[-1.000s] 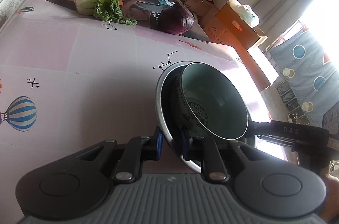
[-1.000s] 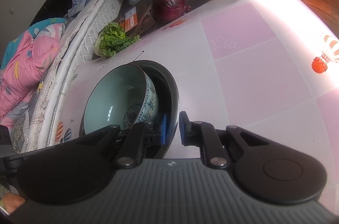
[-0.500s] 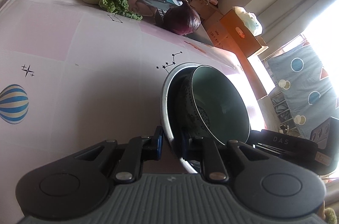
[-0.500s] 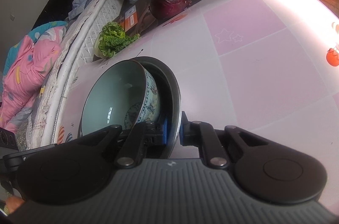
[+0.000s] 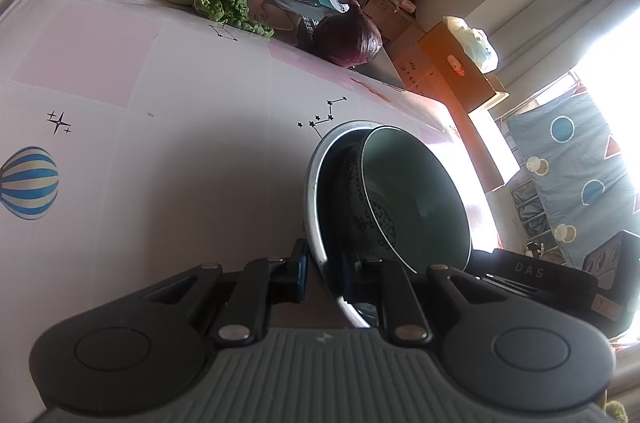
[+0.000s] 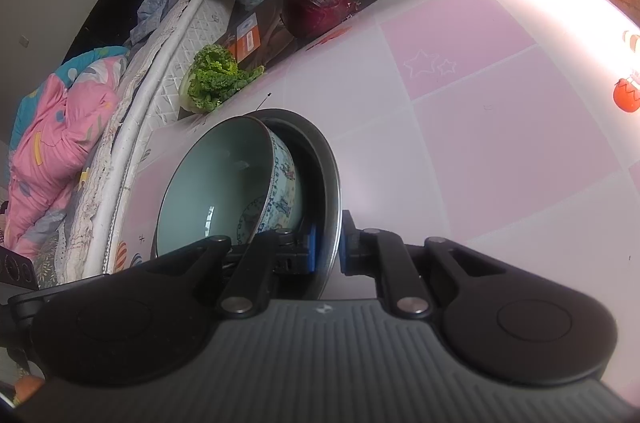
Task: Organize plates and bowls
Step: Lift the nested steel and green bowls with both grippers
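Apparently pink tablecloth (image 5: 192,159), mattress (image 6: 132,127) alongside

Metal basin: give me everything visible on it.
The metal basin is round, grey and dull-shiny with a thin rolled rim. It is tilted up over the pink tablecloth. A patterned ceramic bowl leans inside. The left gripper and right gripper each pinch opposite sides of its rim.

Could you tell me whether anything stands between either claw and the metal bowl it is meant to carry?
Nothing visible does. The left claw and the right claw are each shut on the metal bowl's rim, on opposite sides. The patterned bowl sits inside, clear of both grips.
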